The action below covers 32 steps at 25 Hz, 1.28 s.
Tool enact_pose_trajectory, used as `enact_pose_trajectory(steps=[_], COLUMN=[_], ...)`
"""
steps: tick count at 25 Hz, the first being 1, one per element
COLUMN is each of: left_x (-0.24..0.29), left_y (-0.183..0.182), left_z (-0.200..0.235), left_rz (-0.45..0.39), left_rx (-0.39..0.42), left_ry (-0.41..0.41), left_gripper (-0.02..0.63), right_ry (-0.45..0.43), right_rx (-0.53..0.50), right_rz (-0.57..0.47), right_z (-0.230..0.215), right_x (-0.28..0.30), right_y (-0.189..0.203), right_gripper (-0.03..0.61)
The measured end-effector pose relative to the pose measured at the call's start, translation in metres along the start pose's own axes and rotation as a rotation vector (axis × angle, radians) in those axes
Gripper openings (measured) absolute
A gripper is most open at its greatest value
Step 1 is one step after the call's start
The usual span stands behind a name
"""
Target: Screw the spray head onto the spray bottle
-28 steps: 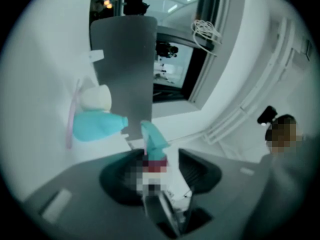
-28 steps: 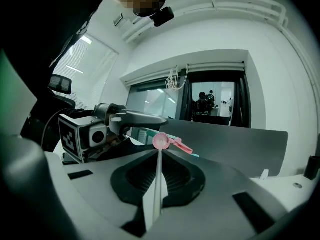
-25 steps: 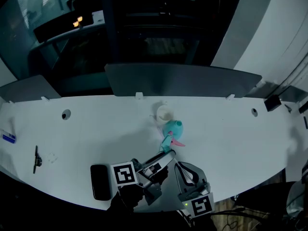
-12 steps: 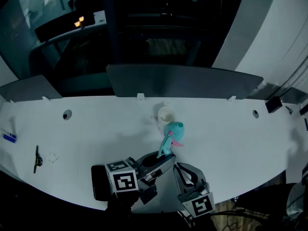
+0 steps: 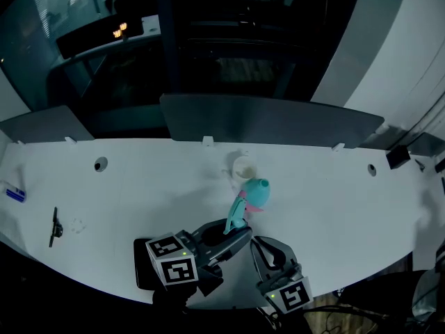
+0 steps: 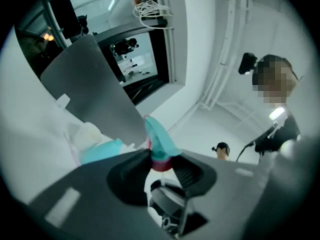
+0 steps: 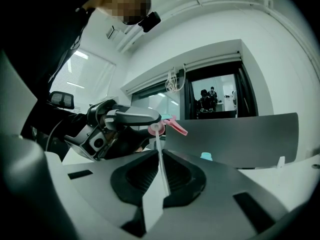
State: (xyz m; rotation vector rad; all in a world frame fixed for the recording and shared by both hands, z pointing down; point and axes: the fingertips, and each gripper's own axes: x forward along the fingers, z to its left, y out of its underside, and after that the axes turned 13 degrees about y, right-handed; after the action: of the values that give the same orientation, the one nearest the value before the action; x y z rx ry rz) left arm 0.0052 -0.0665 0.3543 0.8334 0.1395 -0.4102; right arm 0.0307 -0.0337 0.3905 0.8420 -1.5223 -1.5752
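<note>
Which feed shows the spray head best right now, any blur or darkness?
Head view: dim, spray head small but readable. Left gripper view: tilted, fisheye-warped, spray head soft close up. Right gripper view: brightest, dip tube crisp.

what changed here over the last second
The left claw rolled over, its marker cube tipping sideways, and its jaws have just been closing on the spray head, which turned with it. The right claw stayed shut on the head's white tube; the teal bottle and white cup stayed put.
</note>
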Motion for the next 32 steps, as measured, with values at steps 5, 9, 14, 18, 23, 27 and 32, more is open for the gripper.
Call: enact_pose_trajectory(steps=[5, 9, 14, 18, 23, 27, 32], left_x=[-0.003, -0.006, -0.006, -0.004, -0.004, 0.000, -0.008], left_y=[-0.003, -0.007, -0.010, -0.010, -0.002, -0.007, -0.035], left_z=[0.002, 0.004, -0.002, -0.008, -0.018, -0.025, -0.029], left_rz=[0.003, 0.032, 0.094, 0.139, 0.173, 0.151, 0.069], left_rx=[0.027, 0.085, 0.214, 0.317, 0.405, 0.423, 0.455], left_ry=[-0.011, -0.046, -0.094, -0.112, -0.112, -0.097, -0.114], left_gripper=[0.133, 0.133, 0.133, 0.132, 0.132, 0.130, 0.130], right_ry=[-0.012, -0.015, -0.025, -0.023, -0.022, -0.016, 0.061], right_rx=[0.024, 0.024, 0.016, 0.033, 0.010, 0.075, 0.073], right_rz=[0.005, 0.028, 0.055, 0.072, 0.077, 0.080, 0.184], right_z=[0.000, -0.004, -0.007, -0.012, -0.012, -0.018, -0.039], right_x=[0.001, -0.002, -0.006, -0.008, -0.019, -0.022, -0.028], right_y=[0.003, 0.010, 0.018, 0.026, 0.025, 0.030, 0.062], right_gripper=[0.025, 0.025, 0.025, 0.026, 0.026, 0.027, 0.028])
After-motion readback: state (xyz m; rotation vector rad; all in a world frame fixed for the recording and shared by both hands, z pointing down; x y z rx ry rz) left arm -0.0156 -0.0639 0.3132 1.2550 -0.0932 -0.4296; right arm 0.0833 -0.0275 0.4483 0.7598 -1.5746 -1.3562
